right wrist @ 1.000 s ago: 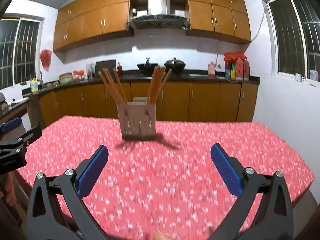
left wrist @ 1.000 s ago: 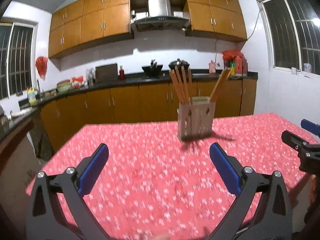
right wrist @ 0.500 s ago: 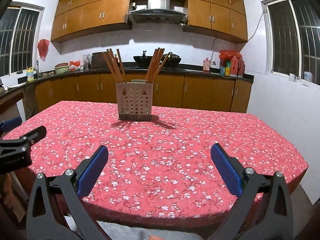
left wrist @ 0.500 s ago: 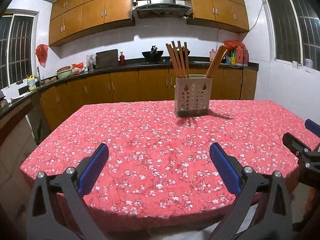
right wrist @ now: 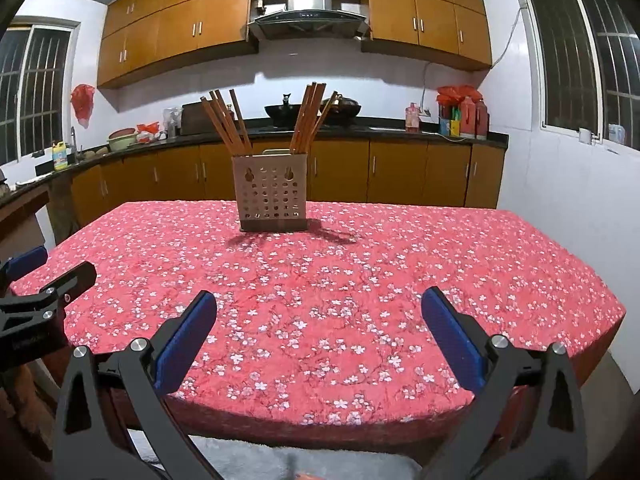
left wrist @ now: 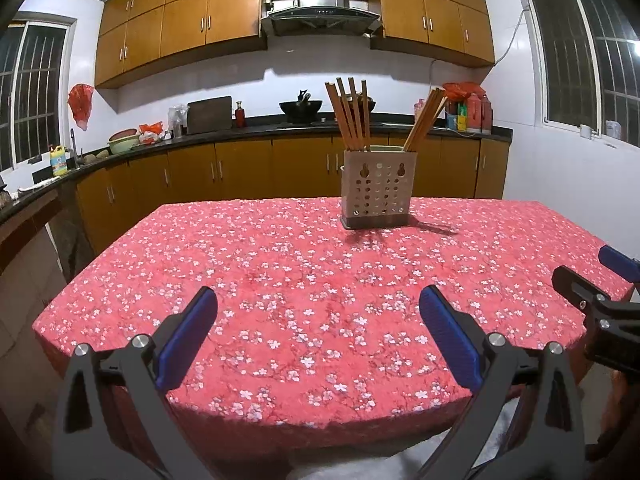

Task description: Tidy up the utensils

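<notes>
A beige perforated utensil holder (left wrist: 378,188) (right wrist: 273,191) stands at the far middle of a table with a red floral cloth (left wrist: 304,280) (right wrist: 340,280). Wooden chopsticks stand in it in two bunches, one leaning left (left wrist: 350,114) (right wrist: 226,122) and one leaning right (left wrist: 425,118) (right wrist: 310,116). My left gripper (left wrist: 318,316) is open and empty at the near table edge. My right gripper (right wrist: 319,316) is open and empty too. Each gripper shows at the side of the other's view, the right one (left wrist: 600,304) and the left one (right wrist: 44,300).
A dark kitchen counter (left wrist: 256,130) with brown cabinets runs behind the table, holding a wok (left wrist: 301,106), bottles and bowls. A white wall (right wrist: 580,200) and window stand to the right. The near table edge (right wrist: 328,426) lies just below the fingers.
Both grippers have drawn back and up from the table; the holder looks farther away and the near table edge has come into view. Both stay open and empty.
</notes>
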Demonstrator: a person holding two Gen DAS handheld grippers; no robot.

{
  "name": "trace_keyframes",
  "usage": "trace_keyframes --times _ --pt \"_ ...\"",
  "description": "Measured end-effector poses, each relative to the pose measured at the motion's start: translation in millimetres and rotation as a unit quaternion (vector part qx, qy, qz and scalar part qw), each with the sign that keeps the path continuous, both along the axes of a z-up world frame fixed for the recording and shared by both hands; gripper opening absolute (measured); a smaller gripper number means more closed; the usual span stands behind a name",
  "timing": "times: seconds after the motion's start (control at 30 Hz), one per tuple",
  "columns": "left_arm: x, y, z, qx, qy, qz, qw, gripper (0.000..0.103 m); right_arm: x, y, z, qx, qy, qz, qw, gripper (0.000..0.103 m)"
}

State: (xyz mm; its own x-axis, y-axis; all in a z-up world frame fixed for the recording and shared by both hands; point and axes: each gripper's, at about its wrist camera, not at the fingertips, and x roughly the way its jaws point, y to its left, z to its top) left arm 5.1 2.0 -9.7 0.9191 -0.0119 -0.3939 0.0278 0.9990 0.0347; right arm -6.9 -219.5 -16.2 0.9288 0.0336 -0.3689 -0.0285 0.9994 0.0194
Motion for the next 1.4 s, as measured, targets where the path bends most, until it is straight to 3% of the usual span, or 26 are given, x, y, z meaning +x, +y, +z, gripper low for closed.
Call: trace_keyframes --times 1.4 --pt "-2.3 -4.8 -1.1 -0.002 0.003 0.001 1.0 0.099 0.5 -1.5 -1.6 0.005 0.004 -0.004 1.0 0.101"
